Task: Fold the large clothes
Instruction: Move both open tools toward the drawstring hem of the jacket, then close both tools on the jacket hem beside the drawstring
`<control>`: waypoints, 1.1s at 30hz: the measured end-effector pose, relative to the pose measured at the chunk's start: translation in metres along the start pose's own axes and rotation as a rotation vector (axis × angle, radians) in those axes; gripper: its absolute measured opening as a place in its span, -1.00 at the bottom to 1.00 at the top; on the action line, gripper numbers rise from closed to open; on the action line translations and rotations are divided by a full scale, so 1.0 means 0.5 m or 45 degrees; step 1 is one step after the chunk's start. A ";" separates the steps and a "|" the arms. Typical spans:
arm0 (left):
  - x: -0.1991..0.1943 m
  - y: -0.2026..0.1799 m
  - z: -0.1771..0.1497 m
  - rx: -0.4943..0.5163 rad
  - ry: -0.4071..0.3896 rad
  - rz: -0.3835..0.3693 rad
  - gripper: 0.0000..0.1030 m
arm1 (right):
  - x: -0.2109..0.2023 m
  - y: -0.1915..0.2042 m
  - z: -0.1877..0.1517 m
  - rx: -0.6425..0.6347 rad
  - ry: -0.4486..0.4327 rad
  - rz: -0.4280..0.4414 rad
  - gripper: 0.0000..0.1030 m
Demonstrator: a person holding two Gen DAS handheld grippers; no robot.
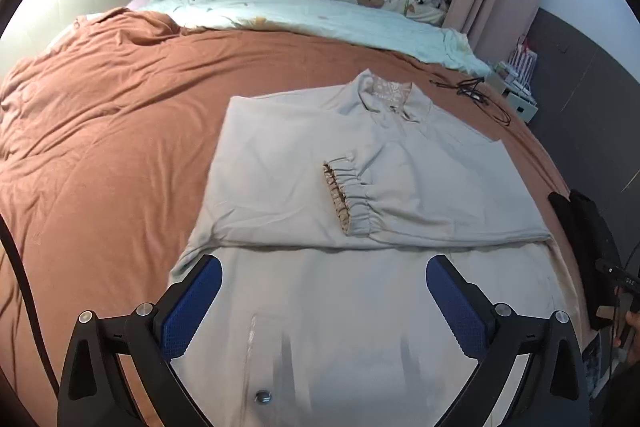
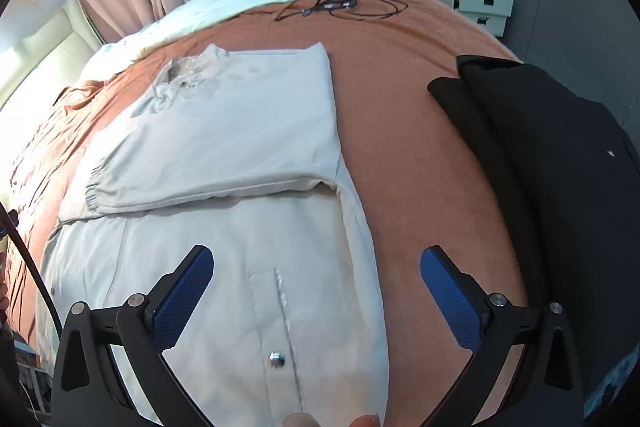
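Two grippers hovered low over a pale grey jacket (image 1: 320, 155) spread mid-frame on a rust-brown bedspread (image 1: 100, 115). A black garment (image 2: 552, 155) lay at right, cables (image 2: 340, 3) at the upper centre. Left gripper (image 1: 324, 279) and right gripper (image 2: 316, 267) both gaped wide, holding nothing

Pale jacket (image 2: 224, 155) spread on a rust-orange bed cover (image 2: 404, 131).
Sleeves folded across the chest, snap button (image 2: 276, 359) beside the zip. Right gripper (image 2: 316, 291) above the hem, jaws wide apart, holding nothing. Black garment (image 2: 552, 163) to the right, cables (image 2: 336, 3) beyond.
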State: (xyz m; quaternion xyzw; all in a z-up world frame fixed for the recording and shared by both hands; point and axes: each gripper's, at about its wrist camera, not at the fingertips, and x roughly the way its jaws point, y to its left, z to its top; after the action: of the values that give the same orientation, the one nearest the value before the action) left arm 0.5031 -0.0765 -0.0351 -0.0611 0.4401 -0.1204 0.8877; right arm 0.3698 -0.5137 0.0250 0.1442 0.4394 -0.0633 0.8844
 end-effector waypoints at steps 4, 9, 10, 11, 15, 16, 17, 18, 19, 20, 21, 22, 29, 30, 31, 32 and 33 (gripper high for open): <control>-0.064 0.012 -0.044 0.019 -0.017 0.010 0.99 | -0.041 -0.001 -0.043 -0.007 -0.026 -0.001 1.00; -0.126 0.028 -0.106 0.017 -0.025 0.020 0.99 | -0.091 -0.001 -0.103 -0.024 -0.022 0.017 1.00; -0.138 0.032 -0.118 0.014 -0.026 0.008 0.99 | -0.106 -0.002 -0.111 -0.029 -0.022 0.015 1.00; -0.149 0.036 -0.130 0.011 -0.027 -0.001 0.99 | -0.120 -0.002 -0.120 -0.034 -0.027 0.016 1.00; -0.197 0.044 -0.184 0.017 -0.047 -0.010 0.99 | -0.165 -0.006 -0.158 -0.048 -0.069 0.013 1.00; -0.207 0.045 -0.195 0.019 -0.050 -0.009 0.99 | -0.178 -0.007 -0.172 -0.047 -0.084 0.019 1.00; -0.216 0.047 -0.208 0.020 -0.053 -0.003 0.99 | -0.185 -0.010 -0.182 -0.044 -0.091 0.025 1.00; -0.225 0.049 -0.221 0.021 -0.056 0.001 0.99 | -0.191 -0.013 -0.191 -0.041 -0.095 0.030 1.00; -0.233 0.052 -0.234 0.021 -0.060 -0.006 0.99 | -0.198 -0.017 -0.202 -0.039 -0.096 0.033 1.00; -0.240 0.056 -0.247 0.018 -0.064 -0.018 0.98 | -0.204 -0.021 -0.213 -0.034 -0.098 0.037 1.00; -0.248 0.064 -0.262 0.012 -0.065 -0.027 0.97 | -0.208 -0.023 -0.222 -0.029 -0.101 0.045 1.00; -0.253 0.069 -0.274 0.004 -0.063 -0.028 0.92 | -0.212 -0.026 -0.232 -0.023 -0.104 0.058 1.00; -0.273 0.120 -0.350 -0.092 -0.047 -0.036 0.47 | -0.239 -0.051 -0.303 0.022 -0.125 0.156 0.74; -0.276 0.128 -0.362 -0.105 -0.046 -0.043 0.43 | -0.240 -0.052 -0.312 0.027 -0.124 0.162 0.67; -0.277 0.135 -0.371 -0.115 -0.046 -0.046 0.38 | -0.240 -0.057 -0.326 0.039 -0.121 0.175 0.62; -0.278 0.142 -0.380 -0.127 -0.048 -0.051 0.36 | -0.239 -0.062 -0.336 0.054 -0.119 0.187 0.59; -0.278 0.151 -0.389 -0.139 -0.048 -0.057 0.35 | -0.237 -0.068 -0.346 0.069 -0.119 0.200 0.58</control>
State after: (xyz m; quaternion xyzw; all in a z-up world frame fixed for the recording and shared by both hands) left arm 0.2794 0.0328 -0.0624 -0.1215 0.4277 -0.1147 0.8884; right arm 0.1587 -0.4940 0.0136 0.1989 0.3830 -0.0121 0.9020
